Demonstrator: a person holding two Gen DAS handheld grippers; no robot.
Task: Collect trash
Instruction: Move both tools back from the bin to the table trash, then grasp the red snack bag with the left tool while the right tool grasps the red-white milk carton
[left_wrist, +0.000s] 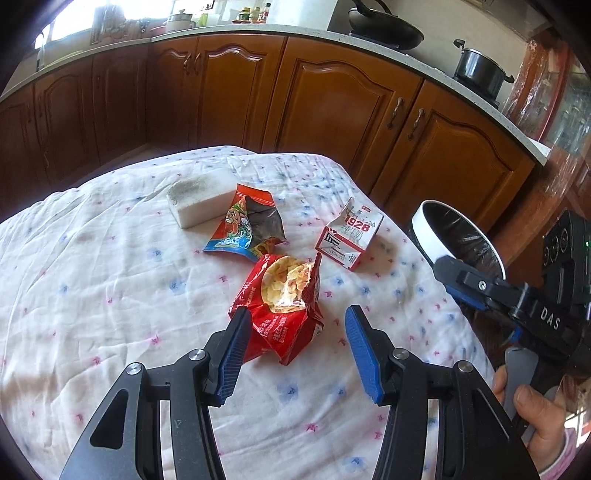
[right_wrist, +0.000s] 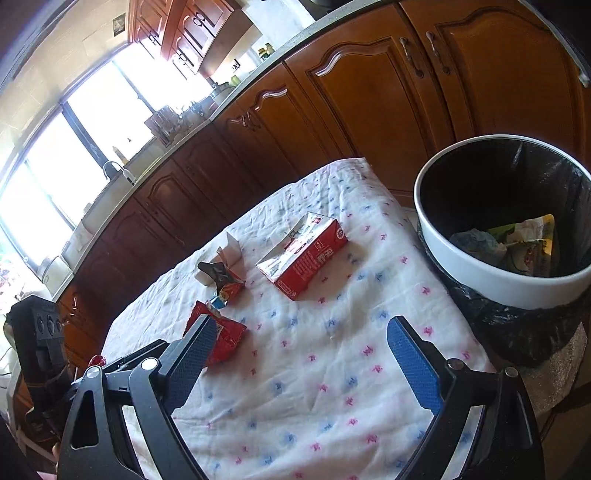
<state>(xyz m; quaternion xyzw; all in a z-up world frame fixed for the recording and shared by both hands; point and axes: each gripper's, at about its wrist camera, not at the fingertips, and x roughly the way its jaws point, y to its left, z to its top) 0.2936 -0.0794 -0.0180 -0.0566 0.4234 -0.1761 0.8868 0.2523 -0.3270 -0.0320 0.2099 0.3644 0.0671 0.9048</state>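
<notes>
A kitchen with brown wooden cabinets (left_wrist: 332, 107) is seen behind a table covered by a white cloth (left_wrist: 110, 295) printed with small pink and blue marks. Four things are spread on the cloth: a white sponge block (left_wrist: 194, 205), an opened orange snack wrapper (left_wrist: 245, 229) just beside it, a torn red-and-white carton (left_wrist: 349, 240) to the right, and a crumpled red chip bag (left_wrist: 280, 306) nearest the camera.

The left gripper (left_wrist: 295, 350) is held above the cloth with its jaws partly open. The near end of the red chip bag lies between the blue pads; the left pad is overlapped with the bag's edge in the view, but whether it touches cannot be told, and the right pad stands clear of it.

The right gripper (right_wrist: 303, 350) is seen with its jaws wide apart and nothing gripped, only cloth between the pads. A white-rimmed bin (right_wrist: 480, 266) lined with a black bag stands off the table's right side, with some scraps already inside.
</notes>
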